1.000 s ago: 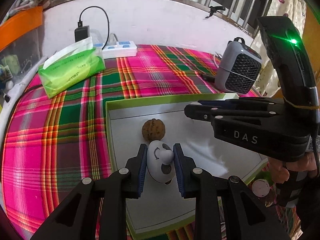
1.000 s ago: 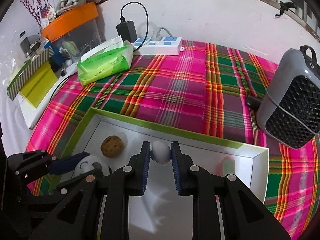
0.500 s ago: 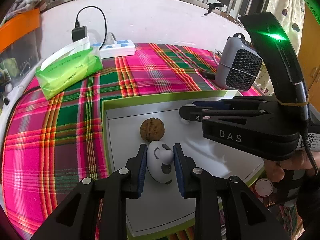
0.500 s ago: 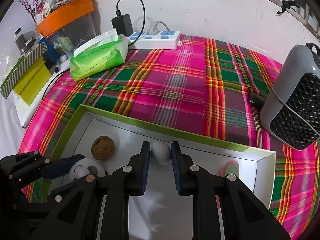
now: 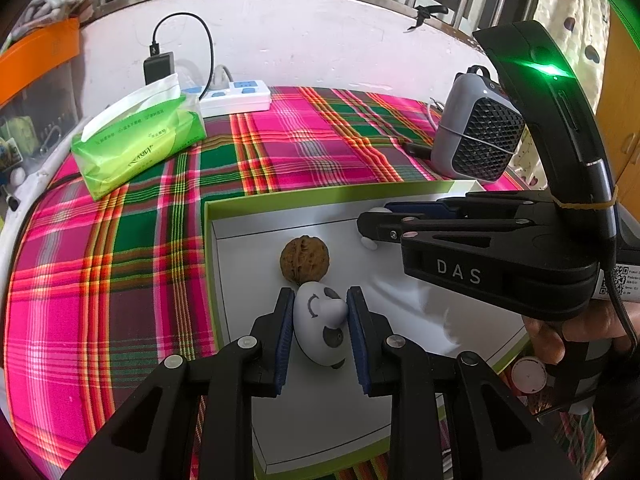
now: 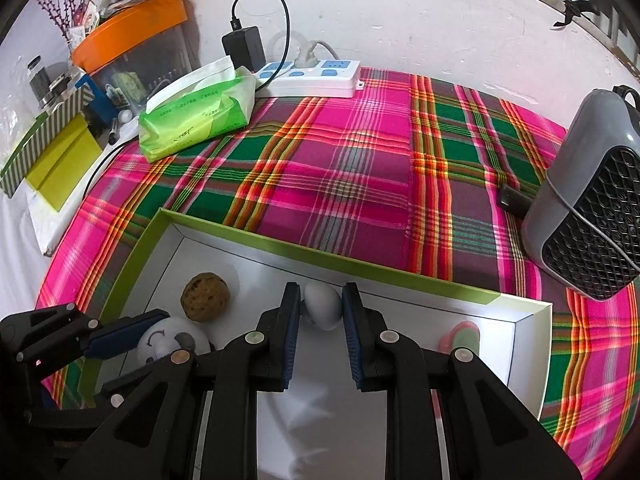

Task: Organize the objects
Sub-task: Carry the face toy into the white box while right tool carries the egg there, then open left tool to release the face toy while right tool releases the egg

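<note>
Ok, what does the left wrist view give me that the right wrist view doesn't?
Only the left wrist view shows the person's right hand on the handle and the small white cap beside the box.

Only the right wrist view shows the pink-green piece inside the box, the orange-lidded bin and the yellow folder.

Both show the left gripper shut on the panda toy, the right gripper shut on the white egg, the walnut and the box.

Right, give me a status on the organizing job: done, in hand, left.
Done: the walnut lies loose in the white tray. In hand: the left gripper is shut on the white face toy, the right gripper on a small pale egg-shaped piece, both over the tray. Left: releasing both. The pink-green item by the tray's right wall is partly hidden.
</note>
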Demonstrator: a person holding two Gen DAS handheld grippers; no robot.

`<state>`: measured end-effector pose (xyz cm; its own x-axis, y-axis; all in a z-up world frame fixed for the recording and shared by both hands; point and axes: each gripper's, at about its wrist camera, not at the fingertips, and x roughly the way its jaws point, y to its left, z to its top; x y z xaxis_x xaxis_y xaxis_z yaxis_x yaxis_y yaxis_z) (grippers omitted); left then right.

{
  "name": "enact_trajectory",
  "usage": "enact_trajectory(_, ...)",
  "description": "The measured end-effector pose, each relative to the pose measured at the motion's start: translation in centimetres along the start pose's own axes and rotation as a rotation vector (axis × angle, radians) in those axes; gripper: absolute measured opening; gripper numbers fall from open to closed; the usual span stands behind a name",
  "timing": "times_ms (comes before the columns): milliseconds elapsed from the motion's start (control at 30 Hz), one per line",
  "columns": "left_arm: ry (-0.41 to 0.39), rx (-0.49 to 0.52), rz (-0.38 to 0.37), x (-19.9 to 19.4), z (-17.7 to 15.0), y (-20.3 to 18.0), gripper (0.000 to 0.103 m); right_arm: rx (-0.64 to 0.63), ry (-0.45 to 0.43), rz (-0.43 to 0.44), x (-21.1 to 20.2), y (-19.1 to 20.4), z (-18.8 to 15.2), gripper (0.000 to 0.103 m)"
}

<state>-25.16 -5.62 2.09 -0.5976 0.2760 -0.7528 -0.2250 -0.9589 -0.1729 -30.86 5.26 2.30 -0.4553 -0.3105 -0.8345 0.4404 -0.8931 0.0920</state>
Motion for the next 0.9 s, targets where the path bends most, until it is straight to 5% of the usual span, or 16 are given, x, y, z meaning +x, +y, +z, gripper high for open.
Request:
enact_trajectory(367, 0.001, 0.003, 0.001, -0.02, -0.06, -0.01, 0.025, 0.01, -0.002, 0.003, 0.01, -0.08, -0.02, 0.023)
enact_trajectory(900, -0.001, 0.013, 0.001, 0.03, -0.06, 0.08, 0.031, 0.053, -0.002, 0.018, 0.01, -0.59, -0.2, 0.041)
